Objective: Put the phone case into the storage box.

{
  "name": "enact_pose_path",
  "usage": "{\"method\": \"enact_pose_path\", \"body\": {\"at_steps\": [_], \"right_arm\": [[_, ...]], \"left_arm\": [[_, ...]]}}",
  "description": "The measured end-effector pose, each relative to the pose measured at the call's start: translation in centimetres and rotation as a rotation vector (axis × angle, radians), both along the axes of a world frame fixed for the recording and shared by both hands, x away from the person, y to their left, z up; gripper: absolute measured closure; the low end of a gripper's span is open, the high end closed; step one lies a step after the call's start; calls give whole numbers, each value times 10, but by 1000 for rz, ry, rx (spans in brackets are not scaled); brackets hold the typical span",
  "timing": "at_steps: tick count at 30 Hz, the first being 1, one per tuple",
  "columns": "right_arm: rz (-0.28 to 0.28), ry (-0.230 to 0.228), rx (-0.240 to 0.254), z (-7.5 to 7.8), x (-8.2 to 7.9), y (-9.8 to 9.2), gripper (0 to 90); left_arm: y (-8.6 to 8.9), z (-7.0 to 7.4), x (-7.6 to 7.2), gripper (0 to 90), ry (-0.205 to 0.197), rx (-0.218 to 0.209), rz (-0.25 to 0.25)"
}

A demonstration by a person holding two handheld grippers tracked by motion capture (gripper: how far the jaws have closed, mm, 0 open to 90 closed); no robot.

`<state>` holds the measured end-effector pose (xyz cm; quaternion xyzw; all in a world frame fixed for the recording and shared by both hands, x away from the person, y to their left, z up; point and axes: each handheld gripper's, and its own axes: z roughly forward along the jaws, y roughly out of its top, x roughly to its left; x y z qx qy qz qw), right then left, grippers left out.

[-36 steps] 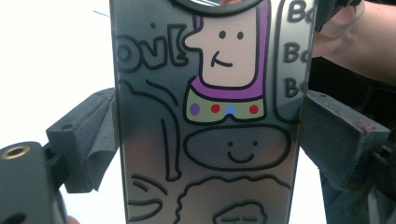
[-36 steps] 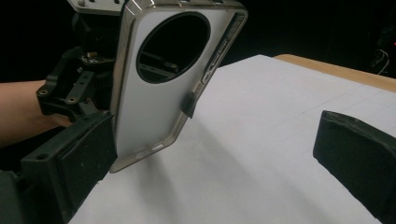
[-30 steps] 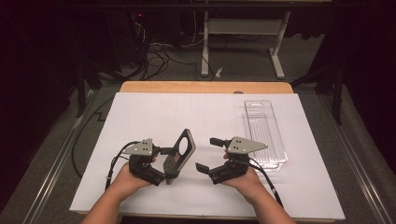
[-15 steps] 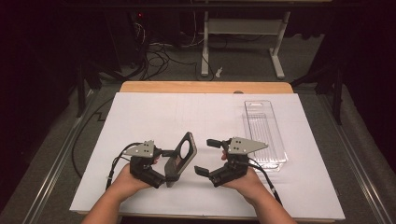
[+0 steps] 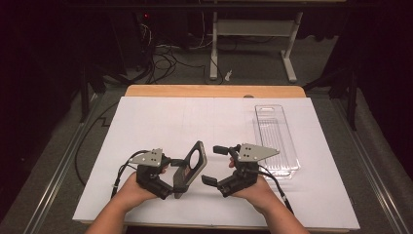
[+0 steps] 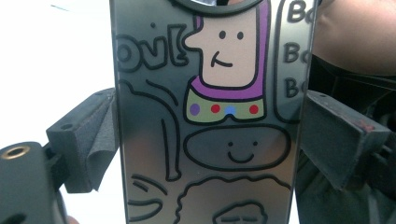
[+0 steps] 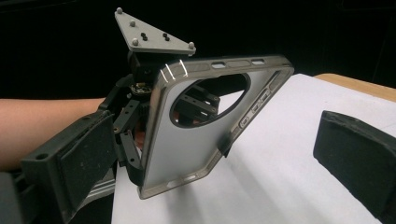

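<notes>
A grey phone case (image 5: 191, 165) with a round camera hole stands tilted on edge above the white sheet, with my left gripper (image 5: 179, 176) shut on its sides. In the left gripper view the case (image 6: 210, 93) shows a cartoon print, and both pads (image 6: 91, 140) press its edges. My right gripper (image 5: 215, 165) sits just right of the case, open with nothing between its jaws. In the right gripper view the case's plain inner side (image 7: 196, 140) faces me between the spread pads (image 7: 355, 149).
A white sheet (image 5: 195, 122) covers the wooden table (image 5: 214, 91). A clear plastic tray (image 5: 275, 141) lies at the right, just behind my right hand. Table legs and cables stand on the dark floor beyond.
My right gripper has edged slightly left toward the case. The left gripper and the case have kept still.
</notes>
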<state>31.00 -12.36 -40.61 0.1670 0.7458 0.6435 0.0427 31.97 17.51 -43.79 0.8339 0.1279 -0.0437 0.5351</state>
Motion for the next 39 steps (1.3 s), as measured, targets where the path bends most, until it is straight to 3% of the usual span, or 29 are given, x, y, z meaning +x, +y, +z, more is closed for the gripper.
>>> {"method": "enact_pose_path", "body": {"at_steps": [14, 25, 30, 39], "right_arm": [[29, -1, 17, 3, -1, 2, 1], [51, 3, 34, 2, 3, 6, 1], [75, -9, 34, 3, 5, 9, 1], [128, 9, 56, 0, 10, 11, 48]], "left_arm": [[-3, 0, -3, 130, 6, -1, -63], [-6, 0, -4, 131, 11, 6, -85], [-7, 0, -5, 131, 11, 11, -95], [-8, 0, -6, 130, 12, 7, -107]]}}
